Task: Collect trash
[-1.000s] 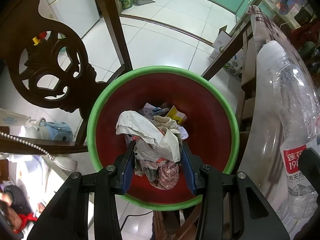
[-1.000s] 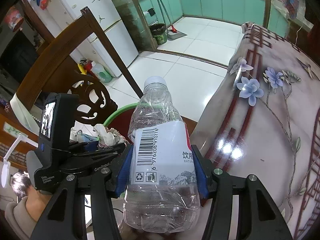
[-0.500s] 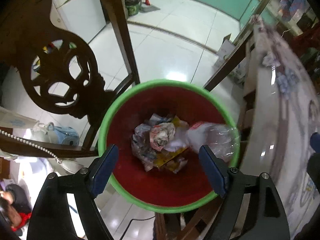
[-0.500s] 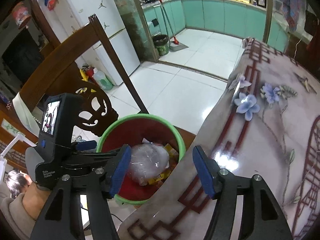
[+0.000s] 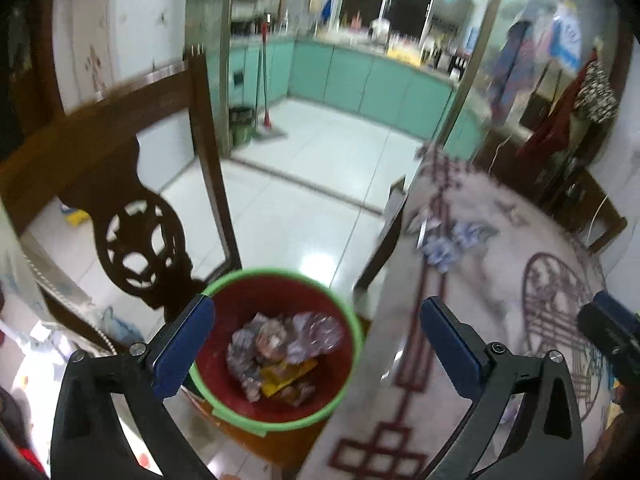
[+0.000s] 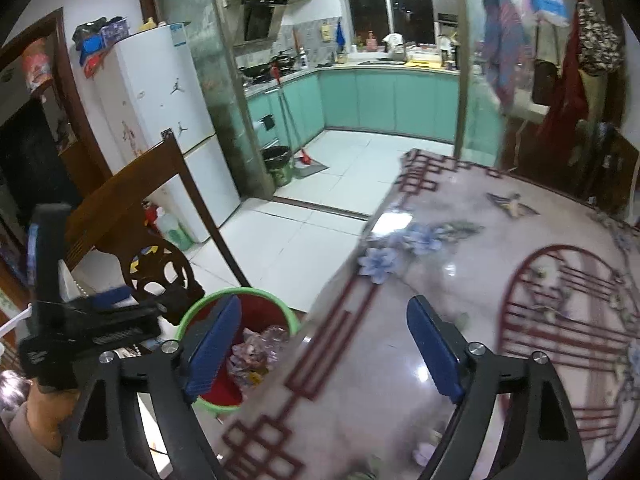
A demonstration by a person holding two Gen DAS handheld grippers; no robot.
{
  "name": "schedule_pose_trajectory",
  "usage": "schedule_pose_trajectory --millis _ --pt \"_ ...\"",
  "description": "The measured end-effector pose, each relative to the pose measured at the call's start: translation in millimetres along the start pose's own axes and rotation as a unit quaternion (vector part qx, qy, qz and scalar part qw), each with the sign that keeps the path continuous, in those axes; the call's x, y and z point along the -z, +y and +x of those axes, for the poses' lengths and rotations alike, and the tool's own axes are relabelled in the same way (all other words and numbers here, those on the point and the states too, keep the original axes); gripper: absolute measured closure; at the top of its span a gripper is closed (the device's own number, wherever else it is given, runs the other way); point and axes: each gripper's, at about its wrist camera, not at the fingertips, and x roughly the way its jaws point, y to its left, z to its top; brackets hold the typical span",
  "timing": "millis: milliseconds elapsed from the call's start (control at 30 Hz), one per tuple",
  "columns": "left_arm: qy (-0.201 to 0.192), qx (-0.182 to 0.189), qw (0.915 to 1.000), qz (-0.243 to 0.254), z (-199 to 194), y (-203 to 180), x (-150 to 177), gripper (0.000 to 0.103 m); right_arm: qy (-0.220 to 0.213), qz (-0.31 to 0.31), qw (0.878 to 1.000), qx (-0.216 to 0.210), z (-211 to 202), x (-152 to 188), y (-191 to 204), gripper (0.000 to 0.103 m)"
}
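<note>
A red bin with a green rim (image 5: 352,320) stands on a chair seat beside the table; it also shows in the right wrist view (image 6: 294,320). Crumpled paper and wrappers (image 5: 264,348) and a clear plastic bottle (image 5: 316,332) lie inside it. My left gripper (image 5: 316,344) is open and empty, high above the bin and the table edge. My right gripper (image 6: 324,344) is open and empty above the table's edge. The left gripper's body (image 6: 80,320) shows at the left of the right wrist view.
A dark carved wooden chair back (image 5: 132,200) rises left of the bin. The table (image 6: 480,280) has a glossy flowered cover with red lattice patterns. White tiled floor (image 5: 312,184) leads to a kitchen with teal cabinets (image 6: 384,100), a fridge (image 6: 160,120) and a small dark bin (image 6: 278,164).
Both grippers opened: the left dropped the crumpled paper, the right dropped the bottle into the bin. Both then rose and pulled back, tilting up toward the table and kitchen.
</note>
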Motion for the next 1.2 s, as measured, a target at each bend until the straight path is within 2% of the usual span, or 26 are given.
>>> schedule_pose_trajectory --millis 100,200,267,300,333,433,500,533,667,900,1200 --pt "-0.044 -0.029 0.9986 0.008 -33.5 -22.3 12.4 0.000 -0.031 0.006 1.000 0.000 -32.9 9.3 -14.2 0.018" --pt "-0.076 -0.034 0.9965 -0.002 -63.1 -37.3 24.6 0.000 -0.080 0.002 0.997 -0.002 -73.0 21.1 -24.6 0.018" --pt "-0.087 -0.038 0.9952 -0.022 -80.6 -46.9 32.5 0.000 -0.119 0.001 0.993 -0.002 -102.1 30.9 -32.6 0.012" --pt "-0.090 -0.040 0.9948 -0.025 -86.1 -51.1 34.9 0.000 -0.128 -0.001 0.992 -0.001 -112.3 34.8 -35.7 0.006" --pt "-0.094 -0.042 0.9944 -0.020 -92.5 -59.9 38.9 0.000 -0.138 -0.003 0.990 0.003 -123.8 39.1 -40.2 0.003" --pt "-0.111 -0.063 0.9919 0.004 -105.4 -81.1 47.1 0.000 -0.161 -0.002 0.987 0.020 -151.8 51.6 -52.1 0.003" --pt "-0.127 -0.066 0.9895 0.021 -116.2 -98.0 51.7 0.000 -0.204 0.005 0.979 0.010 -176.4 65.1 -63.2 0.003" --pt "-0.135 -0.062 0.9885 0.028 -122.3 -106.1 53.4 0.000 -0.211 0.011 0.977 0.008 -185.0 67.4 -67.4 0.002" --pt "-0.175 -0.049 0.9823 0.044 -148.7 -137.7 57.2 0.000 -0.209 0.035 0.977 0.011 -213.1 71.8 -90.5 0.002" --pt "-0.180 -0.021 0.9821 0.051 -170.8 -174.0 53.9 0.000 -0.226 0.035 0.971 0.065 -249.3 71.3 -124.3 0.002" --pt "-0.173 -0.012 0.9836 0.049 -175.3 -193.2 60.3 0.000 -0.233 0.038 0.968 0.085 -278.6 76.5 -154.6 0.002"
